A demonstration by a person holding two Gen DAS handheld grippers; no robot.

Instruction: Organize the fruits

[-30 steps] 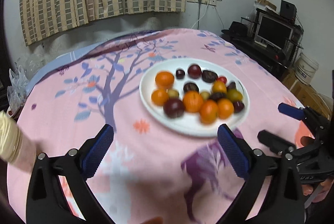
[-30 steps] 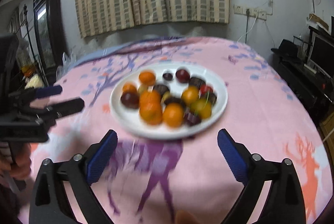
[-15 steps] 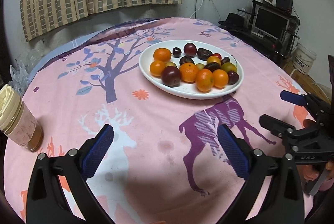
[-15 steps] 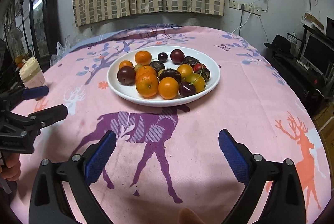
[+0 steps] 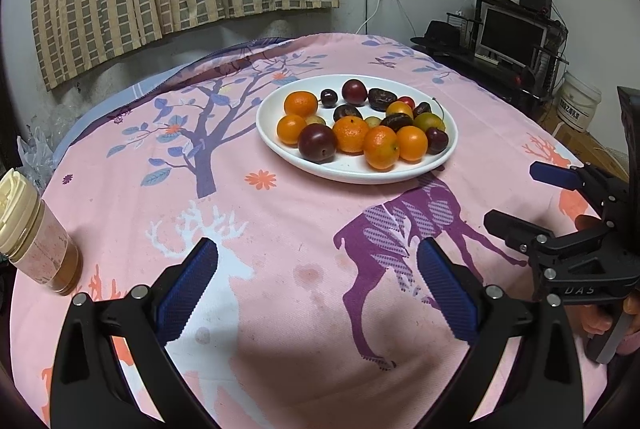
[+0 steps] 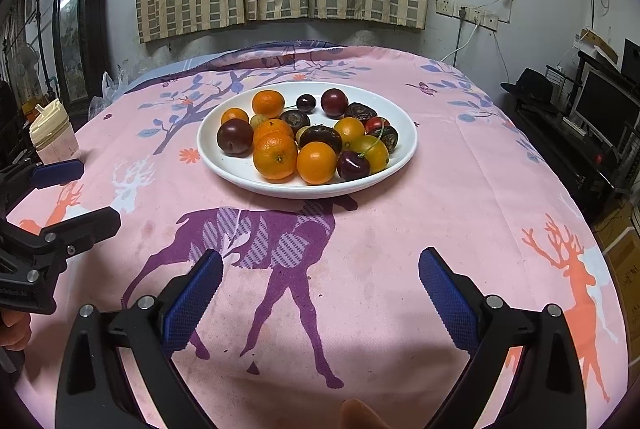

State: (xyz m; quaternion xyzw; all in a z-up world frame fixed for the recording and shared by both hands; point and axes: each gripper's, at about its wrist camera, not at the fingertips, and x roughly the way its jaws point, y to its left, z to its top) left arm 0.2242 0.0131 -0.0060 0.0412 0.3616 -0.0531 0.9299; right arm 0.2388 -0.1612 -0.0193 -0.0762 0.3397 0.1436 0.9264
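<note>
A white plate [image 5: 280,143] [image 6: 244,171] sits mid-table, piled with several oranges [image 5: 381,153] [image 6: 275,155], dark plums [image 5: 317,142] [image 6: 235,136], cherries [image 5: 437,140] [image 6: 353,165], dates and yellow-green fruits. My left gripper [image 5: 316,277] is open and empty, held over the tablecloth well short of the plate; it also shows at the left edge of the right wrist view [image 6: 76,193]. My right gripper [image 6: 320,285] is open and empty, near the front of the table; it also shows at the right of the left wrist view [image 5: 516,197].
A pink tablecloth [image 5: 280,229] with deer and tree prints covers the round table. A jar with a cream lid [image 5: 32,233] [image 6: 54,137] stands near the left edge. A TV stand, monitor and bucket [image 5: 580,101] are off to the right.
Both grippers have pulled back and up from the plate, which now looks farther away and sharp. The jar has come fully into view. Both grippers stay open.
</note>
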